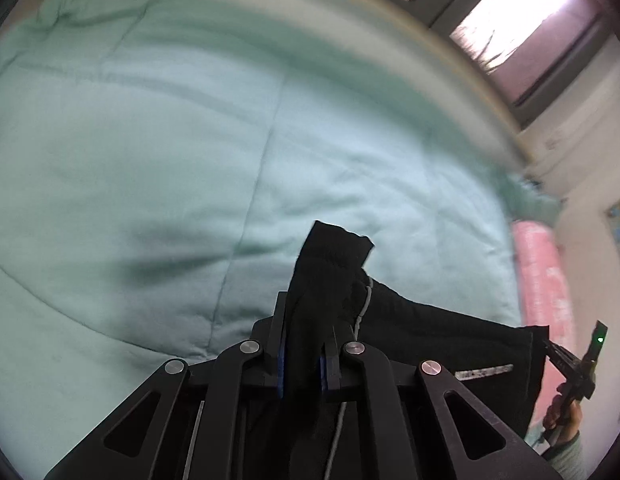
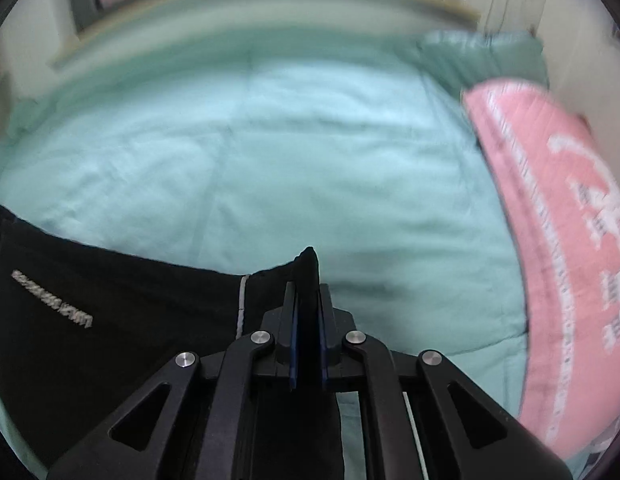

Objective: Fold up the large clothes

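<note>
A black garment [image 1: 429, 332] with a grey drawstring and a small silver logo hangs stretched between my two grippers above the mint-green bed. My left gripper [image 1: 306, 320] is shut on one top corner of it, the cloth bunched between the blue pads. My right gripper [image 2: 308, 300] is shut on the other corner of the black garment [image 2: 90, 320], which spreads to the lower left in the right wrist view. The right gripper also shows in the left wrist view [image 1: 549, 346] at the far right edge, pinching the cloth.
A mint-green quilt [image 1: 190, 160] covers the bed below. A pink folded blanket [image 2: 549, 220] lies along the right side, with a green pillow [image 2: 481, 56] behind it. Windows [image 1: 521, 12] and a wall run along the far edge of the bed.
</note>
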A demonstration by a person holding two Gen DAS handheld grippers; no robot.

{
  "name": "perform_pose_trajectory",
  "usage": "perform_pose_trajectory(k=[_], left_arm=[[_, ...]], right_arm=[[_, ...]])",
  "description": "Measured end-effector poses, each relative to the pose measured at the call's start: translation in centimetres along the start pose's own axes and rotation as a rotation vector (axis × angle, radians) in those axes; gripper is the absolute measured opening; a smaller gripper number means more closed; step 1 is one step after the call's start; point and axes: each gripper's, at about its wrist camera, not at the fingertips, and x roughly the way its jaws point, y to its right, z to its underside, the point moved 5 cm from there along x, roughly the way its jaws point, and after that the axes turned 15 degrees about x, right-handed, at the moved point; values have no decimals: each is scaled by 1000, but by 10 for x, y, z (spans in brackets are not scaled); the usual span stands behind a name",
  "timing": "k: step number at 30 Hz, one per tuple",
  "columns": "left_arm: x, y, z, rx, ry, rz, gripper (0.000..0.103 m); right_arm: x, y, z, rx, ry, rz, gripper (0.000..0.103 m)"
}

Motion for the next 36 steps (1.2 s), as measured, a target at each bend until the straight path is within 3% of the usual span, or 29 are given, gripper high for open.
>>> perform_pose_trajectory(k=[4,6,8,10,13,16,19,23,27,29,31,33,35,36], left_arm=[[84,-14,36,53,-220,-131,23],[92,-15,40,66,-216,-163,29],[85,-16,35,74,-216,-161,40],[71,-22,31,59,-220,-134,52],[29,-40,29,-31,-174,-57,54],[-18,-47,35,-60,-124,-134,54],[-69,-22,46,29,-56,-175,54],[-96,43,78,130,-23,-59,60],[-70,117,126,262,-78,91,60],[-59,155,146,339,-55,141,60],[-51,176,155,351,-44,196,60],[-21,187,164,377,-125,186,60],[20,186,177,442,-201,82,60],[34,184,179,436,-214,66,60]], right_arm=[[71,10,36,52,-167,20,9],[79,11,45,63,-174,19,10],[73,11,43,52,-149,39,16],[63,18,38,74,-150,68,30],[22,32,26,166,-79,63,40],[-42,38,22,226,13,3,43],[-93,16,37,197,46,-89,45],[-114,-38,87,104,-48,-224,52],[-101,-88,141,-61,-74,-164,52],[-89,-102,157,-115,-90,-152,52],[-76,-108,167,-153,-93,-137,52],[-54,-110,178,-196,-110,-131,52],[-26,-106,190,-186,-151,-147,54],[-13,-101,193,-147,-184,-167,54]])
